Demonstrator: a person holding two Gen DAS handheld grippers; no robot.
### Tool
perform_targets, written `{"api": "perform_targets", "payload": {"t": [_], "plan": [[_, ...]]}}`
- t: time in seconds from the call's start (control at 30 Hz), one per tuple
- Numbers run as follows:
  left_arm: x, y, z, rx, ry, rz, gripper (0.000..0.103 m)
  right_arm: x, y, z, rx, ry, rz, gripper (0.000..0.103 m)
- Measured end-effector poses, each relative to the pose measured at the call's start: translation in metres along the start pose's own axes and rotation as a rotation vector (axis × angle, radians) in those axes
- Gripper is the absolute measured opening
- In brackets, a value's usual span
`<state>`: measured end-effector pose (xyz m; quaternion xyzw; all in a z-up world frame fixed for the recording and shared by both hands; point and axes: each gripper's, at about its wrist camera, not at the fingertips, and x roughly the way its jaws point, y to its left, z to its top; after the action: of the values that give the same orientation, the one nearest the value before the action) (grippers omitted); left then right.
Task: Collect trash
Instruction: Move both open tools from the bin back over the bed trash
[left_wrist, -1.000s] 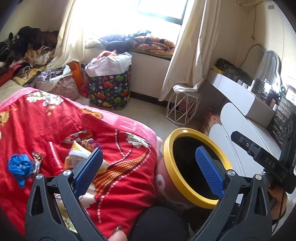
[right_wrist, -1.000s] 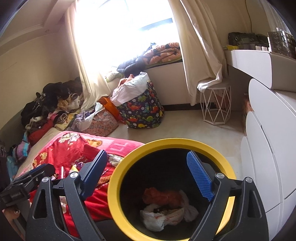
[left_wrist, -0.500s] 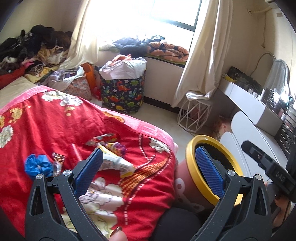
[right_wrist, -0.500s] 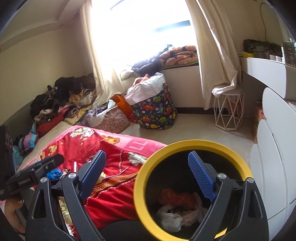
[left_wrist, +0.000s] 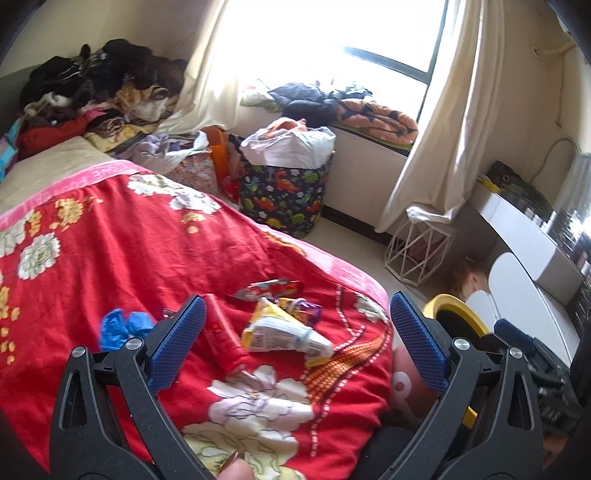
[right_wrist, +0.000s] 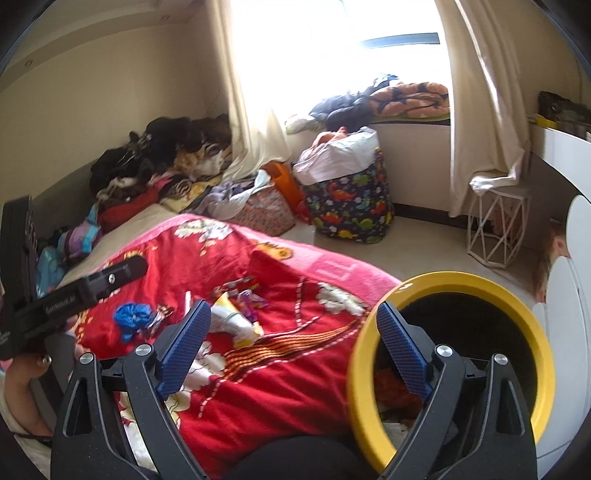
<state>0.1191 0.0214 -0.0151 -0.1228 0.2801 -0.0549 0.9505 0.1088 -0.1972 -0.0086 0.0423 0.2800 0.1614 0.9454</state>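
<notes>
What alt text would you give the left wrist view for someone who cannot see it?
The open left gripper hovers over a red floral blanket strewn with trash: a white and yellow tube, a red stick pack, snack wrappers and a crumpled blue piece. A yellow-rimmed bin stands at the bed's right edge, before a bright window.

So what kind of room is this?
Most likely a lived-in bedroom: a bed under a red floral blanket, clothes heaped at its far end, and a curtained window with bedding on the sill.
</notes>
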Motion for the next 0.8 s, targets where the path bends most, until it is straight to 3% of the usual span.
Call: {"api": "perform_targets", "payload": {"t": [0.43,0.8], "plan": [[0.000,0.042,0.002,-0.076,-0.012,0.069,0.092,0.052,0.049,-0.002,-0.124,0.102,0.045,0.089],[0.007,0.091,-0.004,-0.175,0.007,0.141,0.092,0.102,0.051,-0.013,-0.117,0.227,0.066,0.089]]}}
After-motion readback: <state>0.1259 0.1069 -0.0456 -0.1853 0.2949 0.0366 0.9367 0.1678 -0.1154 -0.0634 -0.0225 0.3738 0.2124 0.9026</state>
